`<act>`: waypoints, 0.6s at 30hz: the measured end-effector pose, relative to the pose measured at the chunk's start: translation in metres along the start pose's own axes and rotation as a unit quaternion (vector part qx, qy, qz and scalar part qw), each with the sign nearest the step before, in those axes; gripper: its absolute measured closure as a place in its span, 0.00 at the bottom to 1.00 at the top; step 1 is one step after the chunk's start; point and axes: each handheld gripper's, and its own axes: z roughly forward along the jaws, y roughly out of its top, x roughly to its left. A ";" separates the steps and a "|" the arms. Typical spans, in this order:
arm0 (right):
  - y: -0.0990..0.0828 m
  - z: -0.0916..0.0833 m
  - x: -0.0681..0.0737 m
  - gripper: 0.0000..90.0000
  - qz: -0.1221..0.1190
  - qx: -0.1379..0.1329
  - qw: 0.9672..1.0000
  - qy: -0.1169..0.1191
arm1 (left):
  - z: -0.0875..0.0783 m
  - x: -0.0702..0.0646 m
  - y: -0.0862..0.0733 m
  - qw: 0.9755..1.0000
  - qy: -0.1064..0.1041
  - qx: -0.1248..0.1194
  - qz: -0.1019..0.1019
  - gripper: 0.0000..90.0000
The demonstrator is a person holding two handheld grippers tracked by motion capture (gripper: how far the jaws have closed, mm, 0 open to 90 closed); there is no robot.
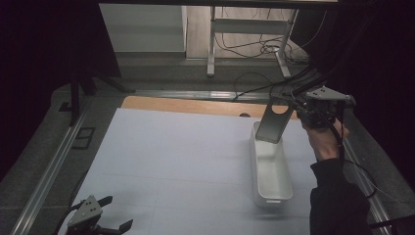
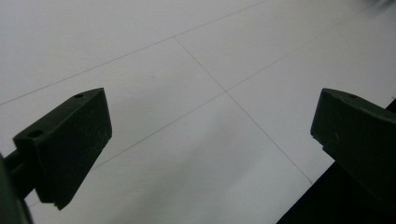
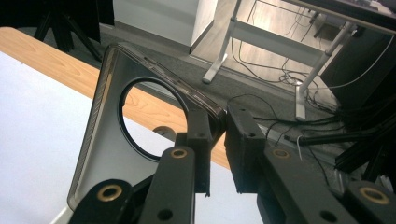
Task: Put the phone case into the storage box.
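My right gripper (image 1: pixel 296 110) is shut on one corner of a grey translucent phone case (image 1: pixel 274 122) with a large round cutout. The case hangs tilted, its lower end over the far end of a long white bin (image 1: pixel 255 164) on the right of the white mat. In the right gripper view the case (image 3: pixel 100 154) stretches left and down from the right gripper (image 3: pixel 222 135), its rim pinched between the pads. Near the front left corner of the mat my left gripper (image 1: pixel 117 213) rests open; in its own view the left gripper (image 2: pixel 210 135) has only bare mat between its jaws.
The white mat (image 1: pixel 176 156) covers a wooden table whose far edge (image 1: pixel 195 105) shows. Metal rails (image 1: pixel 46 176) run along both sides. Beyond the table stand a white cabinet (image 1: pixel 142 29) and desk legs (image 1: pixel 211 49) with loose cables on the floor.
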 end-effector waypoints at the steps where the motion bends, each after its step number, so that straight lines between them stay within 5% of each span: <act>1: -0.001 0.002 0.000 0.88 -0.005 -0.001 1.000 -0.001 | 0.000 0.000 0.000 1.000 0.001 0.000 0.001 0.00; 18: -0.021 0.038 0.004 0.89 -0.050 -0.010 0.999 -0.006 | -0.001 0.000 -0.001 1.000 0.002 0.000 -0.003 0.00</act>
